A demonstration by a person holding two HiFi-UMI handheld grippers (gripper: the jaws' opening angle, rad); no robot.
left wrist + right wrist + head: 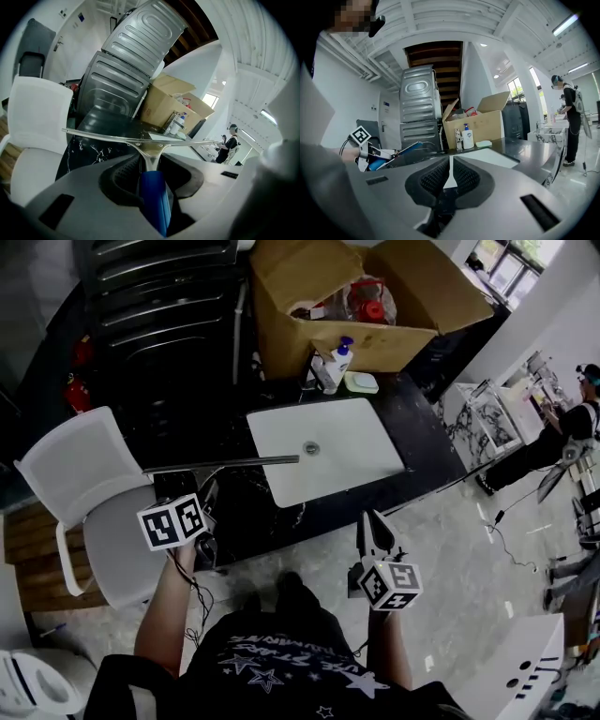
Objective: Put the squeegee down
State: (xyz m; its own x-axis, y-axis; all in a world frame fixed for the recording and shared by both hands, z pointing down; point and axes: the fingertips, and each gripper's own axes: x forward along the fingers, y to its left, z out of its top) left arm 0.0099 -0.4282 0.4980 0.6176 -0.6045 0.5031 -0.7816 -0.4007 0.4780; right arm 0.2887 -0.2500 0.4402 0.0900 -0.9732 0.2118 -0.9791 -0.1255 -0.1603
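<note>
White plastic chair (84, 484) stands at nine o'clock in the head view. Just to its right, the left gripper (210, 495), topped by a cube of black-and-white square markers, has its jaws half closed and clamped on the blue handle of a squeegee with a long silver metal blade (225, 464). The squeegee is off the surface, its blade lying crosswise at ten o'clock from centre, above the black marble-veined countertop (422, 437). In the left gripper view the handle sits pinched between the dark ribbed pads (123, 172).

At centre lies a white rectangular sink basin (356, 442); the blade's right tip reaches its left rim. At twelve o'clock stand an open brown cardboard box (300, 296), a white pump bottle with a blue cap (338, 362) and a pale green pad (361, 382). The bottle's blue label is too small to read.

The right gripper (373, 526), at five o'clock, is closed to a thin slit, with nothing in it.

White lettering with stars on the wearer's black shirt (281, 667) is too warped to read.

A person (562, 427) stands at three o'clock.
</note>
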